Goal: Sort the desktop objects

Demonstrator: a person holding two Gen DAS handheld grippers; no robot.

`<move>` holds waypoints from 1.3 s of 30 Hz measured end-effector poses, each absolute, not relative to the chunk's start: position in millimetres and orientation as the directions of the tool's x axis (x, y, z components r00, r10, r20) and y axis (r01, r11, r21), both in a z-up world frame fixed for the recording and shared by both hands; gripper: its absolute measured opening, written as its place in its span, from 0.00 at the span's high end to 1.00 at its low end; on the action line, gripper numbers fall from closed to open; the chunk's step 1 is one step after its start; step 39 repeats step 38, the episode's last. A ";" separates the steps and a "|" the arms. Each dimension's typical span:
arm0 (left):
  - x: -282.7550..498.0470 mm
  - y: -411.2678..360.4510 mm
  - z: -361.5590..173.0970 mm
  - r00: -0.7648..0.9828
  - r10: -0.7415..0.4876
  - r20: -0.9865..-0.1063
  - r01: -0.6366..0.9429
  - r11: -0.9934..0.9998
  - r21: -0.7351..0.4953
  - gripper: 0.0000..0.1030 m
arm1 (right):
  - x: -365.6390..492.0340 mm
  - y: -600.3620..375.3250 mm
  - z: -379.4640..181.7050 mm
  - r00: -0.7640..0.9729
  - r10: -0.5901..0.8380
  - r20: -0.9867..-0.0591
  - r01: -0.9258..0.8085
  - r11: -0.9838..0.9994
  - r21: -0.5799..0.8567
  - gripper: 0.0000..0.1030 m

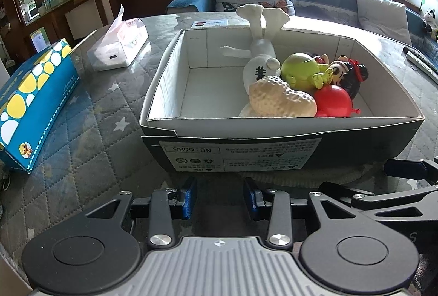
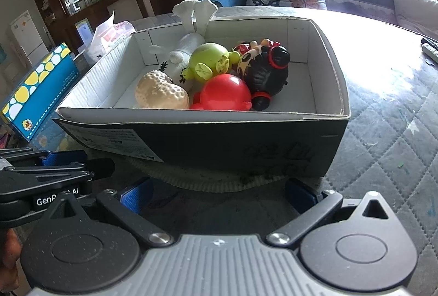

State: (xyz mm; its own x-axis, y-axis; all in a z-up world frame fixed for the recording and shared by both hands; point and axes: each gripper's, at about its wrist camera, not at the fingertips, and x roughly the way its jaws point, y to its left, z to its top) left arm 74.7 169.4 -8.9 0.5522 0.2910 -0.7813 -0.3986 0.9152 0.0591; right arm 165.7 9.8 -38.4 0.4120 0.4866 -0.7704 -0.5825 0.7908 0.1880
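- The left tool [image 1: 220, 197] hangs just short of the near wall of the cardboard box [image 1: 273, 148], its blue pads [image 1: 190, 197] standing apart with nothing between them: released.
- The right tool [image 2: 219, 197] sits beside the left one, before the same dark wall, its blue pads [image 2: 132, 198] spread wide and gripping nothing; it too is released.
- Straight ahead of both tools, the box stands on the quilted, star-printed surface [image 1: 82, 131]. A pale round mat [image 2: 208, 178] shows under its near edge.
- Inside the box, the toys are heaped toward the side ahead and to the right of the left tool; the other side is bare white floor.
- Nearest the tools lies a beige peanut-shaped toy [image 1: 282, 100], touching a red round toy [image 1: 332, 100] beside it.
- Behind those sit a green round toy [image 1: 301, 71] and a dark-haired doll head [image 1: 351, 75].
- A white plush figure [image 1: 261, 49] lies head-down, its legs sticking up over the far rim.
- Ahead and to the left of the left tool, outside the box, a blue tissue box with yellow and white spots [image 1: 35, 104] lies on the surface.
- Farther off on that side stands a soft tissue pack [image 1: 120, 46] with a sheet poking up.
- Far ahead to the right, remote controls [image 1: 421, 60] lie at the edge of the surface.
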 end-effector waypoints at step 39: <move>81.8 172.6 -8.5 0.551 0.283 -0.785 -0.395 0.917 0.053 0.63 | 173.6 14.3 -39.9 0.418 0.467 -0.779 -0.564 0.806 0.180 0.00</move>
